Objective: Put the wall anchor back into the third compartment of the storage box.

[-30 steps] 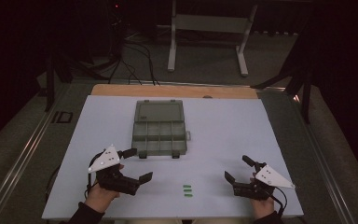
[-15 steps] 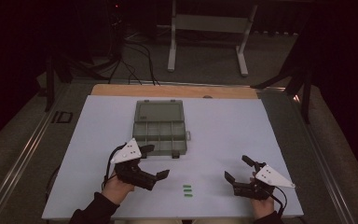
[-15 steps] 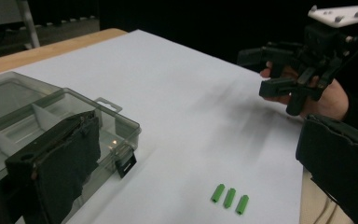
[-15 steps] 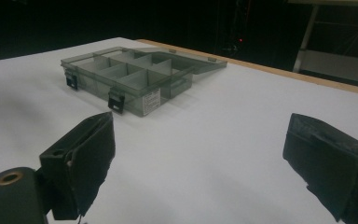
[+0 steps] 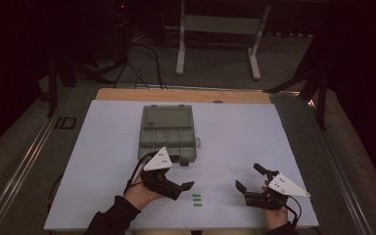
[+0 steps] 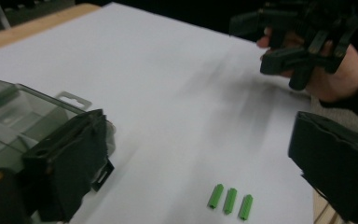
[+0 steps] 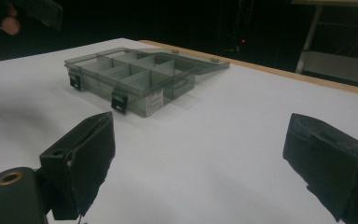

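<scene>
A: Describe the work surface.

B: The desk (image 5: pixel 103 147) carries a white sheet; a wooden strip (image 5: pixel 183 95) shows along its far edge. Beyond it the room is dark, with a white metal stand (image 5: pixel 218 29) and cables (image 5: pixel 137 73) on the floor.

A: Items on the desk?

B: A clear box (image 5: pixel 168 132) with compartments lies mid-sheet, lid open. Three green pegs (image 5: pixel 196 199) lie side by side near the front edge, between my hands.

A: State of each hand-held gripper?

B: My left hand-held gripper (image 5: pixel 182 174) hovers just left of the pegs, near the box's front. Its jaws stand wide and have just been closing slightly, with nothing between them. My right hand-held gripper (image 5: pixel 247 177) sits well right of the pegs, jaws open, holding nothing.
</scene>
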`<action>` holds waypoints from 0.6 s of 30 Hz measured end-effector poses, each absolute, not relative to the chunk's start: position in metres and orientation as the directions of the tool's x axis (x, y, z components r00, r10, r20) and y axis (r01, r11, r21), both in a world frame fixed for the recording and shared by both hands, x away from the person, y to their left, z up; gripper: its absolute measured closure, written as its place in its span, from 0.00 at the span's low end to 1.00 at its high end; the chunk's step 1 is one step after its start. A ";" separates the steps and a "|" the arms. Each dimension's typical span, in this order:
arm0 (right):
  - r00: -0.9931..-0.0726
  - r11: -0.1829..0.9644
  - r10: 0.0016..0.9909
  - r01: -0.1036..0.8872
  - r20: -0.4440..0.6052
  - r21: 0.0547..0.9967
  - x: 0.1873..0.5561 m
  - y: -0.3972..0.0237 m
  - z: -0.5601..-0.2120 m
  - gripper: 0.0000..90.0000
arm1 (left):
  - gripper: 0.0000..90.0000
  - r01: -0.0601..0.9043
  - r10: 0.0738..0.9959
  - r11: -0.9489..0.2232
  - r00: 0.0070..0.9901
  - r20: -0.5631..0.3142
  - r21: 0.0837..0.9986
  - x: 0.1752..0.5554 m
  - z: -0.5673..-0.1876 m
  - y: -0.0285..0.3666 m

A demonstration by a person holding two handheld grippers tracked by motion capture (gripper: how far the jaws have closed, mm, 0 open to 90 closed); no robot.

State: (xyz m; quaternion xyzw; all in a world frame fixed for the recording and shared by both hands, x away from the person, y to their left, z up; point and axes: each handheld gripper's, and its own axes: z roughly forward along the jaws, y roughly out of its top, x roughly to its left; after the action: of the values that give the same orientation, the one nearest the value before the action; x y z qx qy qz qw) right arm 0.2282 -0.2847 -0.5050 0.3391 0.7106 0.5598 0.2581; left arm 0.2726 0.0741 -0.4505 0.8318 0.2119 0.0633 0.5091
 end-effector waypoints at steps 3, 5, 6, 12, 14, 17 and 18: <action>-0.641 0.142 0.768 0.197 0.018 0.970 0.228 -0.284 -0.506 0.10 | 0.14 0.284 0.373 -0.439 0.921 -0.115 0.852 0.273 -0.459 0.064; -0.642 0.143 0.766 0.198 0.018 0.970 0.228 -0.284 -0.506 0.10 | 0.16 0.282 0.361 -0.450 0.925 -0.117 0.847 0.273 -0.461 0.062; -0.644 0.145 0.765 0.199 0.018 0.969 0.228 -0.284 -0.506 0.10 | 0.16 0.279 0.356 -0.470 0.928 -0.110 0.837 0.272 -0.463 0.059; -0.651 0.154 0.759 0.200 0.014 0.968 0.228 -0.282 -0.506 0.10 | 0.33 0.294 0.332 -0.522 0.935 -0.127 0.801 0.272 -0.478 0.051; -0.654 0.153 0.757 0.202 0.017 0.967 0.228 -0.282 -0.506 0.10 | 0.36 0.296 0.320 -0.545 0.938 -0.132 0.784 0.271 -0.484 0.046; -0.657 0.153 0.754 0.206 0.021 0.967 0.229 -0.282 -0.507 0.10 | 0.43 0.288 0.307 -0.568 0.943 -0.127 0.771 0.270 -0.490 0.042; -0.657 0.153 0.754 0.206 0.021 0.967 0.229 -0.282 -0.507 0.10 | 0.47 0.288 0.307 -0.568 0.943 -0.127 0.771 0.270 -0.490 0.042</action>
State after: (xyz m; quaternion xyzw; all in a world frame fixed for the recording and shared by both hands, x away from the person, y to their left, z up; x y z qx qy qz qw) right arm 0.2285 -0.2823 -0.5067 0.3339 0.7185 0.5586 0.2454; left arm 0.2696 0.0417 -0.4904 0.8855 0.1679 0.0106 0.4331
